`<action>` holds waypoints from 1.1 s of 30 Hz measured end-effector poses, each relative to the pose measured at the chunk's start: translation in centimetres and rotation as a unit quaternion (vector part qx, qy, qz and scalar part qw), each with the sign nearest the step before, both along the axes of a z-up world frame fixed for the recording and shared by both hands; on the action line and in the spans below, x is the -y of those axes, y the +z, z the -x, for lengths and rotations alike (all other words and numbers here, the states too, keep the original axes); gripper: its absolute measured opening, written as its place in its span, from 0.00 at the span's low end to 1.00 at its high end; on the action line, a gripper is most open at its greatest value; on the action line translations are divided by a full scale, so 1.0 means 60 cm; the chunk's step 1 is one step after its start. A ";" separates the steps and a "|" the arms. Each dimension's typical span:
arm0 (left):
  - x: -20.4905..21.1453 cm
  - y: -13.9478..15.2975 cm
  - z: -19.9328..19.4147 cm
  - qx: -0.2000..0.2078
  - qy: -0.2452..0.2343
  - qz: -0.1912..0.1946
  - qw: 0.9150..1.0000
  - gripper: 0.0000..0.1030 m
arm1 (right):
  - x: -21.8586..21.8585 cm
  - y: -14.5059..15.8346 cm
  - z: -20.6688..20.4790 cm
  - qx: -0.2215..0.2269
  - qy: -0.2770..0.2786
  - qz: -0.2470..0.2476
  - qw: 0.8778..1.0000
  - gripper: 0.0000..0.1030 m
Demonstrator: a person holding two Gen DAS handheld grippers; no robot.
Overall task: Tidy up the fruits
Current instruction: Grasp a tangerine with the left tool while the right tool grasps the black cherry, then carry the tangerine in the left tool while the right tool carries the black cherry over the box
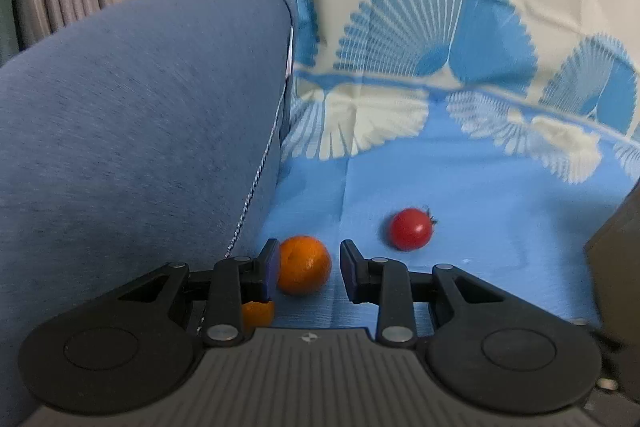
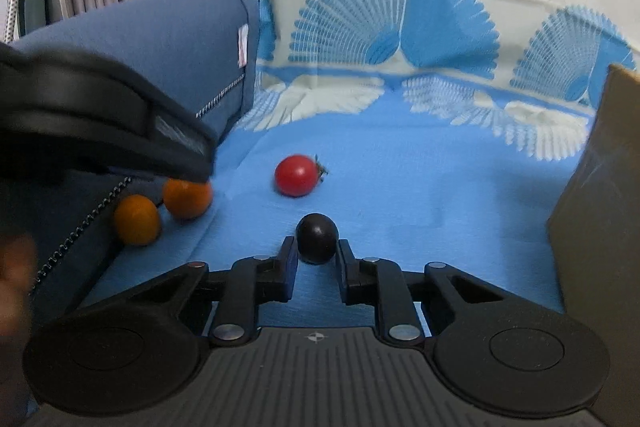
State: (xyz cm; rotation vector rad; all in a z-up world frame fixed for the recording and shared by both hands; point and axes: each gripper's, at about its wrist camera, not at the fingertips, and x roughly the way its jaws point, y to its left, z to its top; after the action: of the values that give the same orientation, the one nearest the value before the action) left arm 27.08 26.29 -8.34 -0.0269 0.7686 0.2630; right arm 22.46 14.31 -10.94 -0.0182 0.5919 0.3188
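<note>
- Left gripper point(image 1: 308, 269), bottom centre of the left wrist view, stands partly open around a small orange fruit point(image 1: 305, 265); the left pad touches it, the right pad stands clear, so nothing is clamped
- A second orange fruit point(image 1: 258, 313) peeks out just below the left finger
- Right gripper point(image 2: 318, 267), bottom centre of the right wrist view, is closed on a dark round fruit point(image 2: 317, 238) at its fingertips
- A red cherry tomato point(image 2: 297, 175) lies mid-frame on the blue patterned cloth point(image 2: 440, 195), apart from both grippers
- A blue cushion point(image 1: 140, 127) fills the left side, a brown box point(image 2: 600, 207) the right edge
</note>
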 end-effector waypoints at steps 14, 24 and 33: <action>0.019 -0.006 0.004 0.011 -0.002 -0.052 0.999 0.33 | 0.066 0.066 0.105 -0.015 0.023 0.007 1.000 0.21; 0.030 0.083 0.150 -0.003 -0.030 0.054 0.998 0.33 | 0.093 0.104 0.247 -0.051 0.116 0.047 0.991 0.21; 0.008 0.034 0.212 -0.149 0.002 0.183 0.972 0.33 | 0.116 0.070 0.289 -0.123 0.124 0.060 0.983 0.21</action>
State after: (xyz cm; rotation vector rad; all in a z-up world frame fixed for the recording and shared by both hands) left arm 14.38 25.80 -6.31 -0.3446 1.1100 0.1267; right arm 5.10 7.32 -6.77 -0.1718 0.8561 0.5325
